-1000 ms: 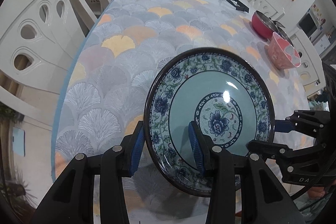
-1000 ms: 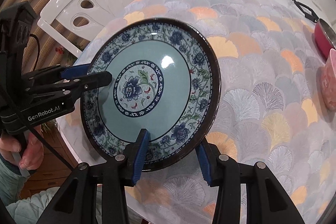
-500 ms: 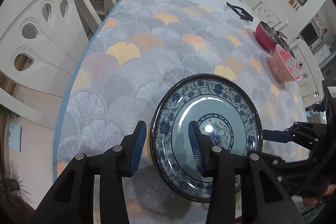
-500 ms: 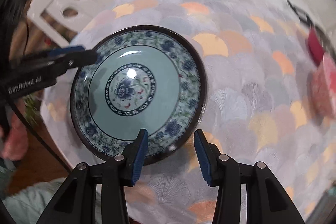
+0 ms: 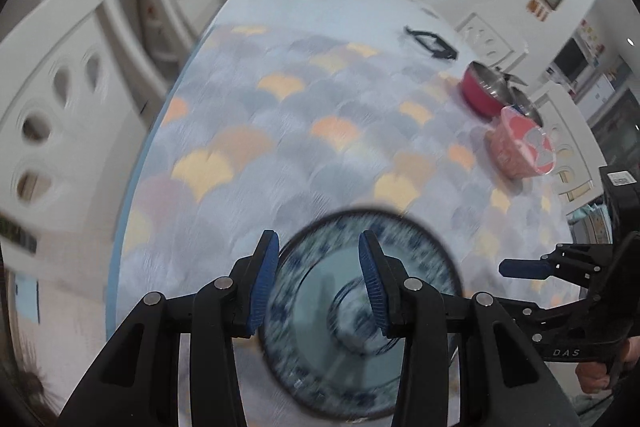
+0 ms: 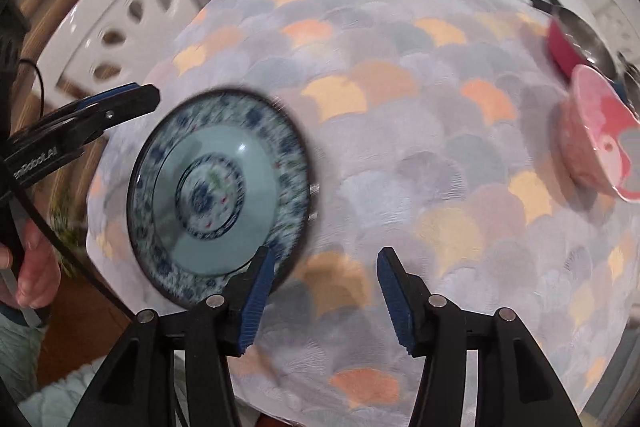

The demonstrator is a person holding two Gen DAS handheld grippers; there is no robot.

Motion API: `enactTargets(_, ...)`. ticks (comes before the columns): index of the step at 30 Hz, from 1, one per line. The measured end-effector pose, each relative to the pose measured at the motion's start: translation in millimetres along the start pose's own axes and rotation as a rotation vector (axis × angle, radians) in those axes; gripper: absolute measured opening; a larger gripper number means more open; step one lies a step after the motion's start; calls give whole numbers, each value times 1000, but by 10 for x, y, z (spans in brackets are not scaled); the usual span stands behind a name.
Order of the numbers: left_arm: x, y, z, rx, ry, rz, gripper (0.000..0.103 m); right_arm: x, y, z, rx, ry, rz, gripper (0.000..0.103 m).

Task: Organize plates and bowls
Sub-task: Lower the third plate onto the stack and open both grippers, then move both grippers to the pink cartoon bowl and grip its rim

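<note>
A blue-and-teal floral plate (image 5: 320,331) (image 6: 220,195) lies flat on the fan-patterned tablecloth (image 5: 304,131) near the table's front edge. My left gripper (image 5: 318,267) hovers over the plate's far-left part with its jaws apart and pressing on nothing. In the right wrist view the left gripper (image 6: 132,103) stands clear of the plate's upper-left rim. My right gripper (image 6: 326,283) is just right of the plate; its jaws are opening with only tablecloth between them. The left wrist view shows the right gripper (image 5: 516,269) off to the plate's right. Both views are motion-blurred.
A pink bowl (image 5: 520,151) (image 6: 596,135) and a red pot (image 5: 484,95) stand at the table's right side. A black utensil (image 5: 430,45) lies farther back. White chairs (image 5: 60,99) line the left side. A person's hand (image 6: 32,259) holds the left gripper.
Both grippers have pulled back and up from the plate's rim, so the plate looks smaller. The right jaws have spread wider. The plate stays on the cloth.
</note>
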State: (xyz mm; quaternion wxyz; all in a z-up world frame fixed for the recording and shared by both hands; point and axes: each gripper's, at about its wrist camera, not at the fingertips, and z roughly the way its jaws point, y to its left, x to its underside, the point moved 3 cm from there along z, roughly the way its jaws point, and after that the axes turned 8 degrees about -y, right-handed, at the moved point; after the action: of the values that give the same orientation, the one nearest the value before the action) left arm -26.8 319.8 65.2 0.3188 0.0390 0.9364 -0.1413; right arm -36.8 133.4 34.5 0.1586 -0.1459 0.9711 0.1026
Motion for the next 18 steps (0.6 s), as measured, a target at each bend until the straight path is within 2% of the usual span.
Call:
enactTargets(5,-322,-431,77,58,-32,106,38,-95,-358,-279,74,-94,85,52)
enactTargets(8,-503,-819,176,93,-40,173,40,-149,-748,-484,105,-153,171,53)
enactTargets(11,-635,-1215,264,126,-49,211,40,-189,-1188,-607,96,-191,287,54)
enactTargets(15,-790,-1698,459,169,-39,216,46,-149,-1900,-797,79,-225,439,54)
enactTargets(18,-852,-1978,652,188,-12,208,49,-104,-2262,-894,87,-242,492,54)
